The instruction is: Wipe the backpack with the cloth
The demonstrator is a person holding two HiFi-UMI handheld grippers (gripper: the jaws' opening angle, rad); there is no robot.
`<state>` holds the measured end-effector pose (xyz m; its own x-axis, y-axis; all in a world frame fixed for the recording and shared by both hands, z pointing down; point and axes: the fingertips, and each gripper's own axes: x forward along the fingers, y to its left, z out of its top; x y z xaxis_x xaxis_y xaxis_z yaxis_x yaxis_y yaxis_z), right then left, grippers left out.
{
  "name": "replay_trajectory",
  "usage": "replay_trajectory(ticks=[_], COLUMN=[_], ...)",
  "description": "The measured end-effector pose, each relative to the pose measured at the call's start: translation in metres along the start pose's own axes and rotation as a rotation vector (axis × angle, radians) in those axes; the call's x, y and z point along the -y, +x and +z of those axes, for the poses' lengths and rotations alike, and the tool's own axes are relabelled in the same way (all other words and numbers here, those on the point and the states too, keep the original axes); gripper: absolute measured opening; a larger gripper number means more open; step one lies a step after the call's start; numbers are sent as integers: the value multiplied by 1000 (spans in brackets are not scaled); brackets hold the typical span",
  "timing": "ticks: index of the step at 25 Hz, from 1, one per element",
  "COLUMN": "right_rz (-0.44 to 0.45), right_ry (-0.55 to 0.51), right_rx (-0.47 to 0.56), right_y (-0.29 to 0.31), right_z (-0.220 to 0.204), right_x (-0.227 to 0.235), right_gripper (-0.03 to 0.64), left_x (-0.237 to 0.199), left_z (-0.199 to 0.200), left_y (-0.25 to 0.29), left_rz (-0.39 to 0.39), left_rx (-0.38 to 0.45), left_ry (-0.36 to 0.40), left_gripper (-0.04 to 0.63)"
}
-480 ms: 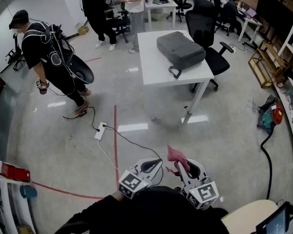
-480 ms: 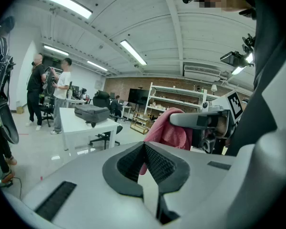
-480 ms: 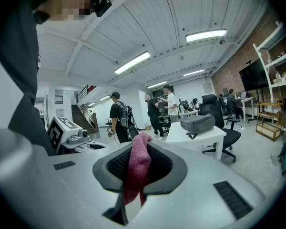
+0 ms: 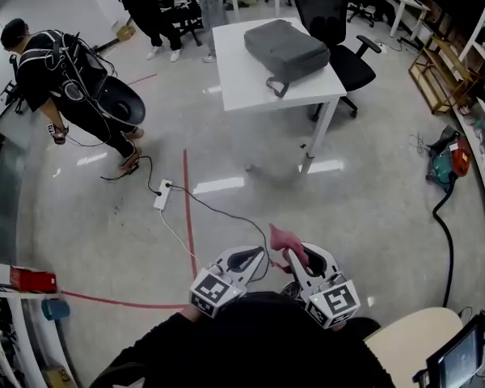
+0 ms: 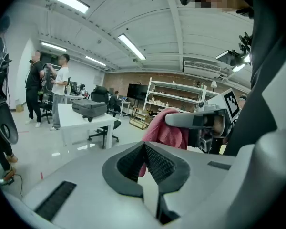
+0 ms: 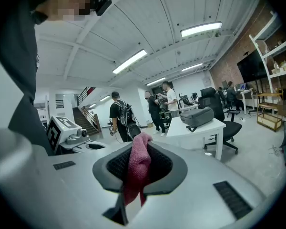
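Ahead, backpack on table, cable between, right gripper clamping cloth, left gripper closed.

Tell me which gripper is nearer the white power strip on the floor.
Left. The left gripper hangs down-right of the power strip in the head view; the right gripper, holding the pink cloth, is farther right.

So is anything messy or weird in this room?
Nothing looks spilled or broken. A white power strip lies loose on the floor, with cables trailing across it: easy to trip on. The backpack lies flat on the table, with one strap loose near the edge.
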<state>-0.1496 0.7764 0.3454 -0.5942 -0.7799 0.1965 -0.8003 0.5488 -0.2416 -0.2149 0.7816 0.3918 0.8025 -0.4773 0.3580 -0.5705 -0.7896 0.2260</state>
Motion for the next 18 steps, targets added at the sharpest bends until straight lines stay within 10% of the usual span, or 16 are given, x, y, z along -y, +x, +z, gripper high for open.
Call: replay_trajectory(ticks=[15, 18], right_rz=[-13, -32], right_ry=[-46, -61], right_rx=[33, 31], right_y=[52, 68], right_z=[15, 16], right_x=[-39, -51], right_gripper=[61, 61], left_x=[-53, -72], left_z=[12, 1], left_y=[-42, -49], left_rz=[-3, -26], left_rx=[66, 56], left_ry=[2, 28], left_gripper=[15, 118])
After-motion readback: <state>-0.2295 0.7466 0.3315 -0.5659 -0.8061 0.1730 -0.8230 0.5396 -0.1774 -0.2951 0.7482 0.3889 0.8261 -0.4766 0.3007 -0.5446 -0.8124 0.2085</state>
